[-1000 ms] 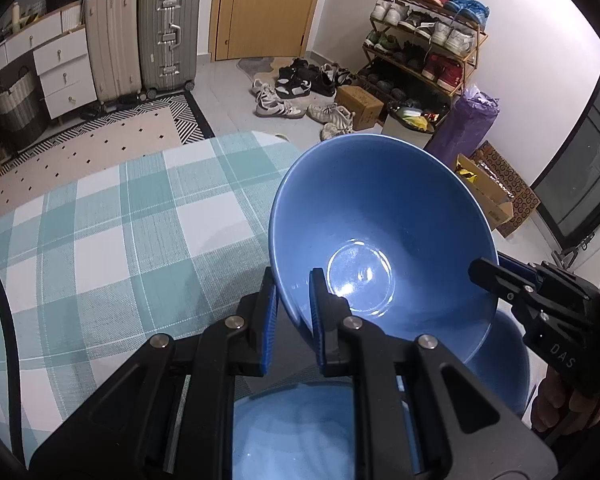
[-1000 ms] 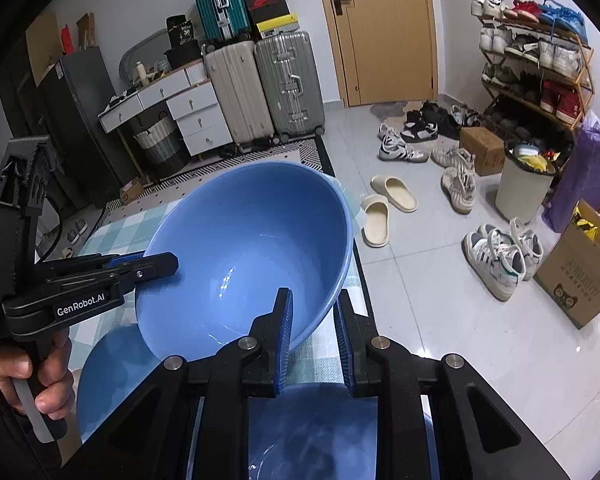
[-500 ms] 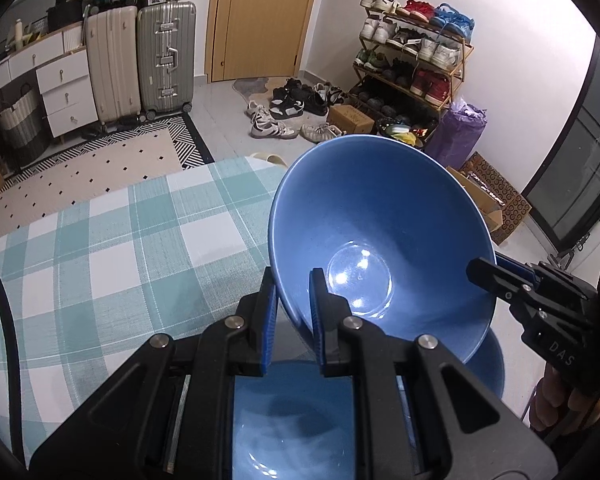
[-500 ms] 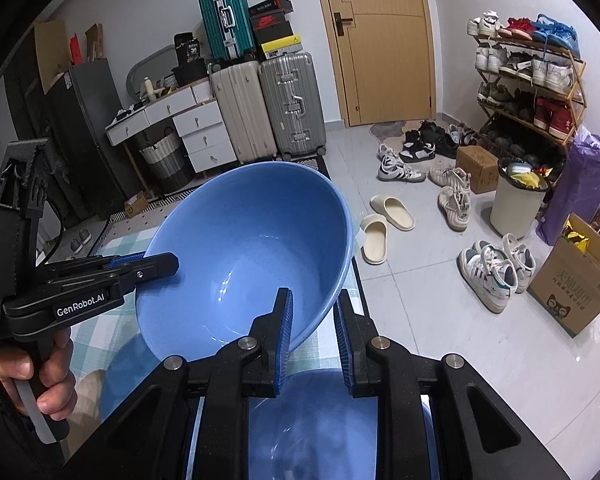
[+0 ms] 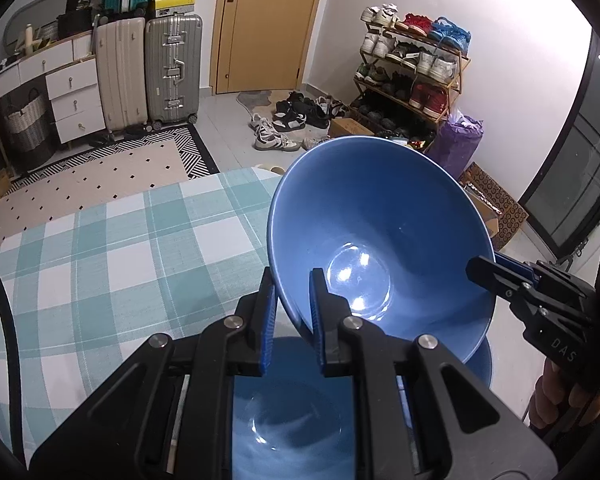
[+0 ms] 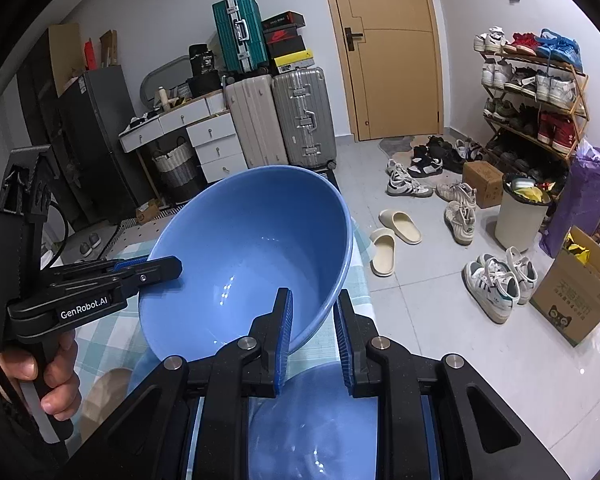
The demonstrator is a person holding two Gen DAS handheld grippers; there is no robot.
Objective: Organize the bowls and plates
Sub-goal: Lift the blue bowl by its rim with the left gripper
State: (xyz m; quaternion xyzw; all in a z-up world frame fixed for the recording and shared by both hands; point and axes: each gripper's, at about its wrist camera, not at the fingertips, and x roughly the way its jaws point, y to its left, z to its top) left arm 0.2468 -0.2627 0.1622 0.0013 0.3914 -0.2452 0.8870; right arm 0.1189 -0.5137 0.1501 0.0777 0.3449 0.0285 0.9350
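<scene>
Blue bowl [image 5: 380, 240]: hanging tilted in the air just ahead of both tools, its hollow facing the cameras; in the right wrist view [image 6: 252, 252] it is leaning to the left.
Left gripper [image 5: 292, 304]: pinching the bowl's near-left rim, one blue pad [image 5: 269, 320] sitting outside the wall and the other inside; in the right wrist view [image 6: 160, 270] it is coming in from the left, a hand [image 6: 48, 364] wrapping its handle.
Right gripper [image 6: 312, 320]: jaws standing on either side of the bowl's lower right rim, the inner pad [image 6: 284, 332] lying against the wall; whether the outer one is touching cannot be told. In the left wrist view [image 5: 488, 268] its tip is meeting the rim at the right.
Second bowl [image 5: 292, 412]: sitting below the left gripper, directly under the held bowl; also showing below the right gripper [image 6: 320, 424].
Checked cloth [image 5: 100, 260]: covering the table to the left of and beyond the left gripper.
Shoe rack [image 6: 536, 96]: standing far ahead to the right.
Suitcases [image 5: 148, 68]: standing far ahead to the left.
</scene>
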